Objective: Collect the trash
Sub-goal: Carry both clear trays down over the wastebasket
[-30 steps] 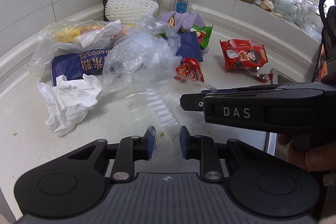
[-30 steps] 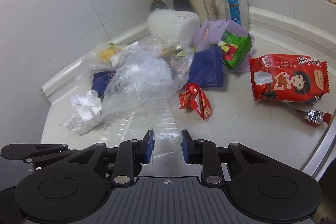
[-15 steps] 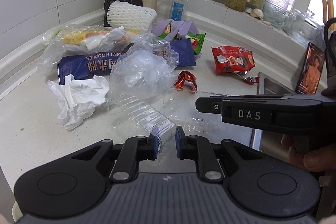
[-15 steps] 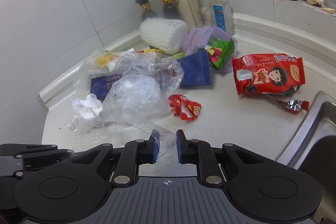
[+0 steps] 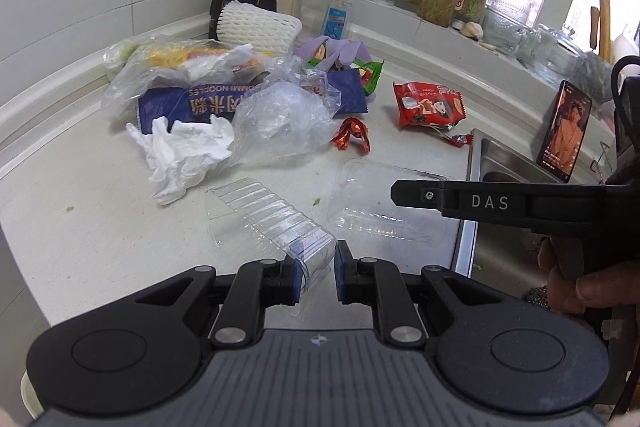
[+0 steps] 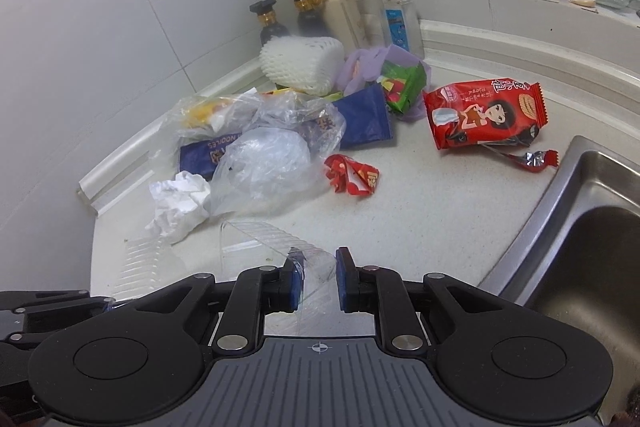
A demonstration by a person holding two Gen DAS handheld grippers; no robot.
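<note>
The left gripper (image 5: 316, 277) pinches one ribbed clear plastic tray (image 5: 272, 219) by its near end, lifted off the counter (image 5: 100, 227); the right gripper (image 6: 318, 285), whose jaws have just been closing, clamps a second clear tray (image 6: 280, 239) the same way; more trash lies behind on the counter: a crumpled tissue (image 5: 184, 151), a clear bag (image 5: 280, 123), a red snack packet (image 6: 484, 113), beside the sink (image 6: 580, 227).

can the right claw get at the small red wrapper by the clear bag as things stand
Probably not yet: the right claw is shut on a clear plastic tray. The small red wrapper lies uncovered on the counter ahead, otherwise unobstructed.
</note>
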